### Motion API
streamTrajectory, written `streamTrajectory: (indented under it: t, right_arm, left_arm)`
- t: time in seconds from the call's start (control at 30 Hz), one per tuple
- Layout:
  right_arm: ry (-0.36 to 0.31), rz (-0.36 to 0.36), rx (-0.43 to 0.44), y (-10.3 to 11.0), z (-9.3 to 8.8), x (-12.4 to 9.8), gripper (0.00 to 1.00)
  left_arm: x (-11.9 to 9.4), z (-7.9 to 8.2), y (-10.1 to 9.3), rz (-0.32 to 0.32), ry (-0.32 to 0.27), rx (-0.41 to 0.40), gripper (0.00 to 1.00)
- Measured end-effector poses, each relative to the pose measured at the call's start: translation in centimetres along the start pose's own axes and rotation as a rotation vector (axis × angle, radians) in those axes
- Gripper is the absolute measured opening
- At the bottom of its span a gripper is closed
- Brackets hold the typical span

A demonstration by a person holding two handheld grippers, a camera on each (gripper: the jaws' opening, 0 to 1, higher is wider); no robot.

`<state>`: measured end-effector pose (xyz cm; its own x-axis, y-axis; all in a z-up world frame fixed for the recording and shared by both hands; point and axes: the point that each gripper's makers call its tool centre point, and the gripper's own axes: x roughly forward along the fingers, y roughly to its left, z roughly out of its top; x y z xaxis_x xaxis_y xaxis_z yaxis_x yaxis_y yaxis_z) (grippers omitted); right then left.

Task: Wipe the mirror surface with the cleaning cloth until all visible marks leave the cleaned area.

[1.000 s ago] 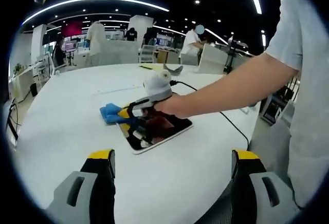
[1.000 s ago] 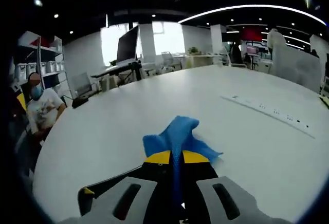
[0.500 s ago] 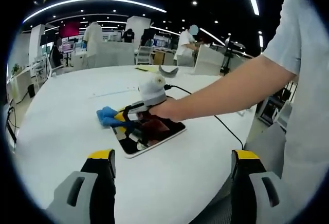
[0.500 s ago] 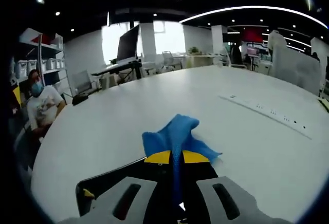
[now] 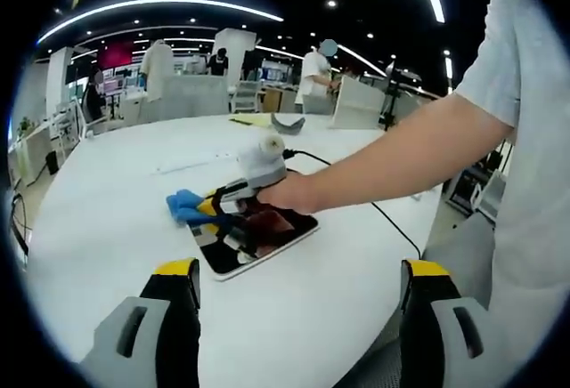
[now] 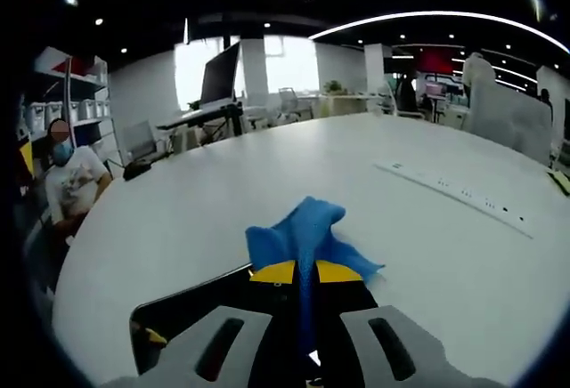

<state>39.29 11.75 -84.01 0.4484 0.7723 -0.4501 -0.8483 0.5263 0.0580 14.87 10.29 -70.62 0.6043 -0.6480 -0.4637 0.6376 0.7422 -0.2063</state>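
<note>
A flat rectangular mirror with a pale rim lies on the white table. My right gripper, held in the person's hand, is shut on a blue cleaning cloth at the mirror's far left corner. In the right gripper view the jaws stand closed on the blue cloth, with the mirror's dark edge below left. The right gripper pins the cloth between its yellow tips. My left gripper hangs open above the near table edge, well short of the mirror, holding nothing.
A black cable runs over the table behind the arm. A long power strip lies on the table to the right. A seated person is at the far left. Desks and a monitor stand beyond the table.
The right gripper with the cloth has slid a little leftward over the mirror's corner, so more of the mirror edge shows below it. The left gripper stays open.
</note>
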Motion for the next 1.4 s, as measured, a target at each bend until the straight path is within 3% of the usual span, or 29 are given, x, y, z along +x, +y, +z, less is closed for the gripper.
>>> streamTrajectory:
  t: [1.4]
  right_arm:
    - [0.008, -0.093, 0.014, -2.1, -2.1, -4.2, 0.01]
  left_arm:
    - [0.6, 0.4, -1.4, -0.056, 0.010, 0.055, 0.94]
